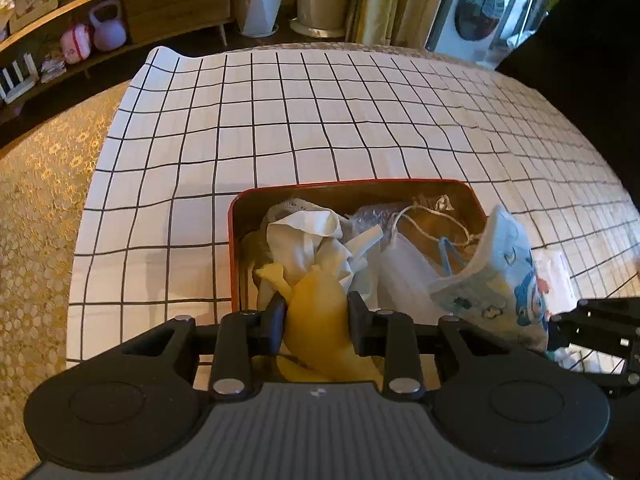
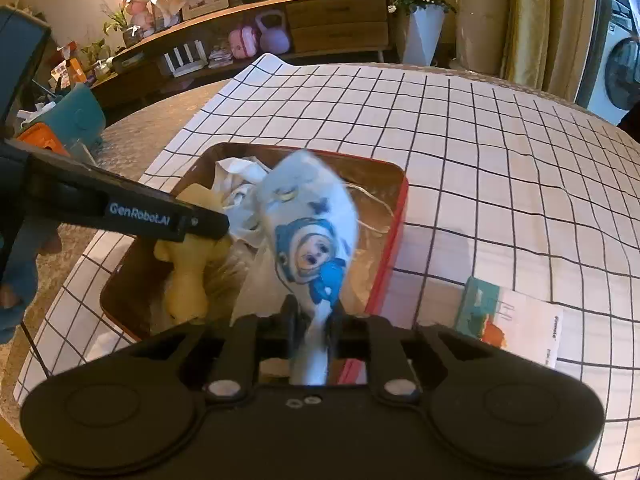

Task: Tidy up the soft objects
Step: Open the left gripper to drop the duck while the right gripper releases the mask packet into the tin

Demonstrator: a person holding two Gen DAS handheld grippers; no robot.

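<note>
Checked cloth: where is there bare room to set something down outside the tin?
The checked cloth is bare beyond the red tin's far rim and to its left. Right of the tin is partly taken by a packet. The tin itself is crowded with soft items.

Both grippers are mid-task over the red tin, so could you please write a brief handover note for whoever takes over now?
Left gripper: shut on the yellow soft toy, over the red tin.
Right gripper: printed mask between its fingers, above the tin; whether the pads still press is unclear.
Done: white cloth, plastic bag and string already lie in the tin.
Left: drop toy and mask in; a paper packet lies on the checked cloth beside the tin.
</note>
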